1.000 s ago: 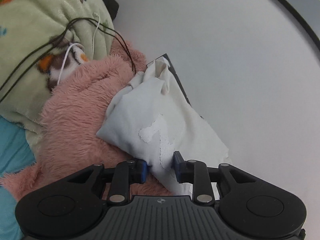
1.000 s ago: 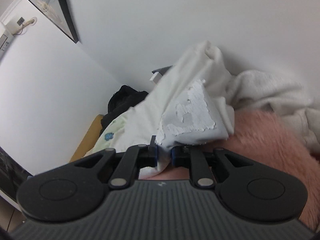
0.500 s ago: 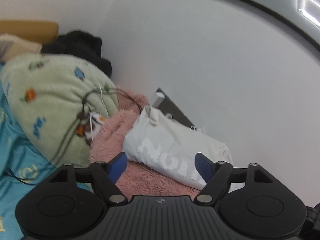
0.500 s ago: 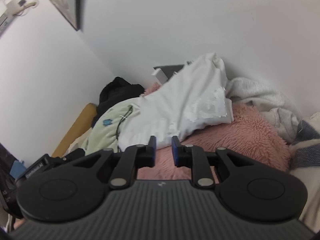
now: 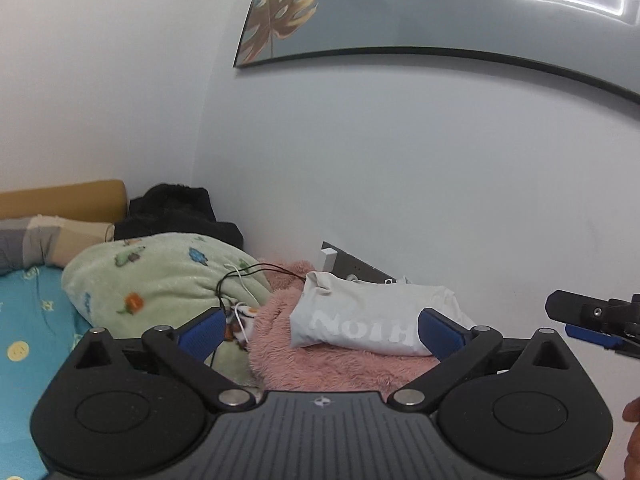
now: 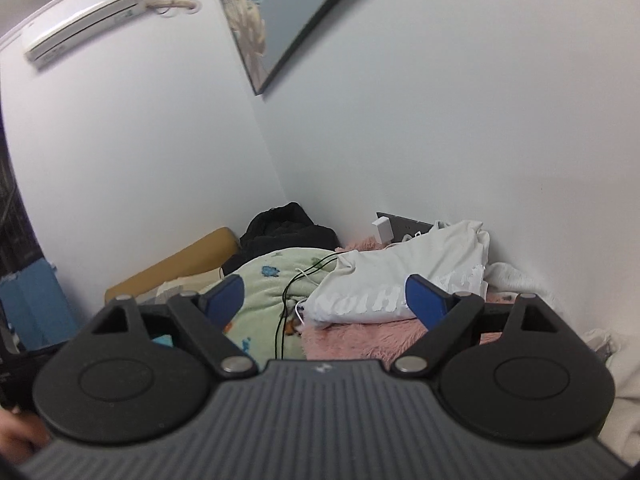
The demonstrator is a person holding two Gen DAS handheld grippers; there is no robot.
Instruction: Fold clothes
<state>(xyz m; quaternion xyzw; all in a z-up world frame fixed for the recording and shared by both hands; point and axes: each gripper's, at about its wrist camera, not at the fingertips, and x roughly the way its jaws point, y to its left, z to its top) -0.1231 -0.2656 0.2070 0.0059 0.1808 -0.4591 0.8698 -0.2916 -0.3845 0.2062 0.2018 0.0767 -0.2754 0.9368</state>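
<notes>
Resting as a compact folded bundle, the white cotton garment with pale printed lettering [image 5: 362, 322] lies on the fluffy pink blanket [image 5: 340, 364] against the wall, beside the green patterned fleece blanket [image 5: 160, 276]. The left gripper [image 5: 320, 326] and right gripper [image 6: 324, 292] both stand spread wide and empty, clear of the cloth, so the bundle sits without any grip on it.

Folded white garment [image 5: 362, 320]: printed lettering [image 5: 360, 330] partly covered by blue fingertips [image 5: 438, 330]; its full wording cannot be read. Dark panel [image 5: 356, 266] at the wall: lower part hidden behind the garment. Right gripper [image 5: 592, 318]: cut off by the right picture edge. Hand [image 5: 632, 440]: only a sliver seen, possibly a thumb. Wall picture [image 6: 256, 24]: blurred and cropped.
</notes>
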